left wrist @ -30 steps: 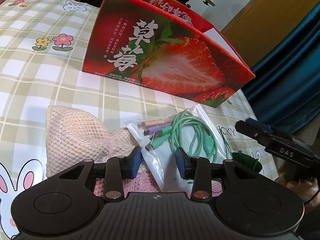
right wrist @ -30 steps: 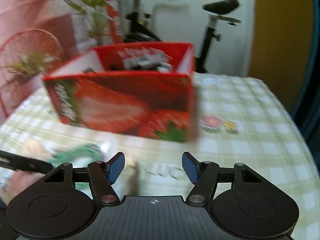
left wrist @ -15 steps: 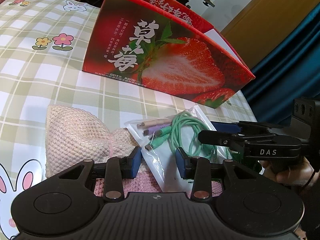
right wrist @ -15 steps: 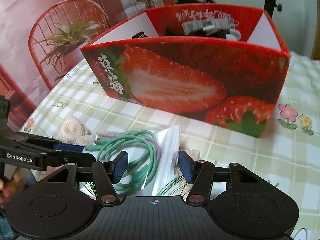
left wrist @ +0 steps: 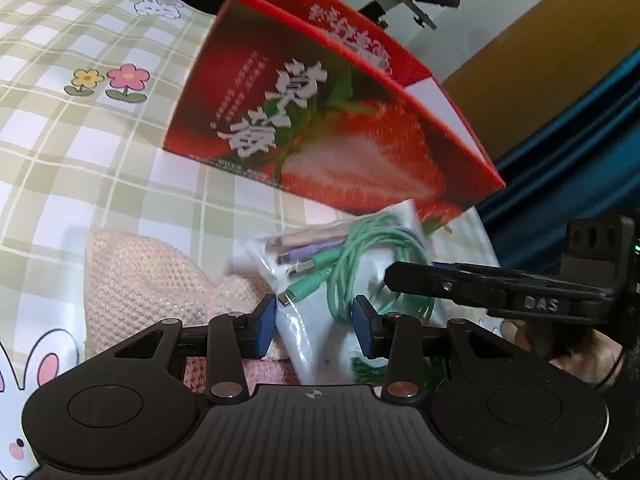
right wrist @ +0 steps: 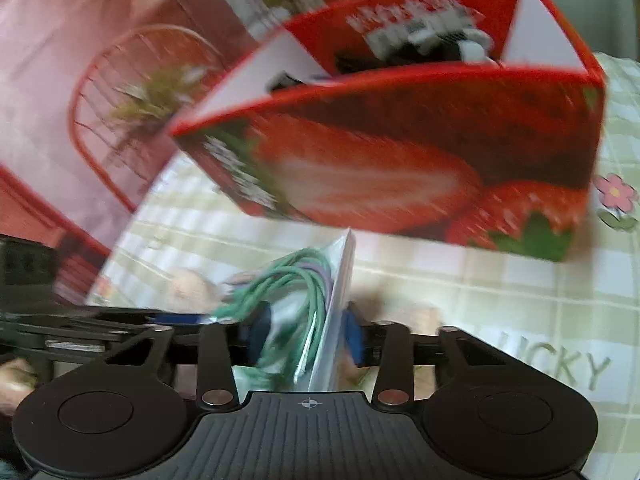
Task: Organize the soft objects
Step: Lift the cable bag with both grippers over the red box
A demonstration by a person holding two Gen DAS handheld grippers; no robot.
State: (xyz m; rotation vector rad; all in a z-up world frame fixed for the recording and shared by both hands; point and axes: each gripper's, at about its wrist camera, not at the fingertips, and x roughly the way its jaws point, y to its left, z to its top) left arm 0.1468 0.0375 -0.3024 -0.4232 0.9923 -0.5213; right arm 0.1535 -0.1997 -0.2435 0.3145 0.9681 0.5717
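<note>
Right tongs [right wrist: 306, 338] marked "DAS" closing around the cable bag [right wrist: 320, 300]; left tongs [left wrist: 316, 330] narrow beside it.

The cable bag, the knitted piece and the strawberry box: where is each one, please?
cable bag [left wrist: 320, 320], left wrist view, clear plastic
knitted piece [left wrist: 152, 280], left wrist view, pale knit middle
strawberry box [right wrist: 400, 168], right wrist view, front wall

The far side of the table [left wrist: 60, 152] is blocked by the strawberry box [left wrist: 340, 148], set just behind the cable bag [left wrist: 360, 272]. Toward the left edge, open checked cloth is left beyond the pink knitted piece [left wrist: 152, 280]. The bag's right side is taken up by the right gripper [right wrist: 306, 338], whose jaws are closing around the bag.
</note>
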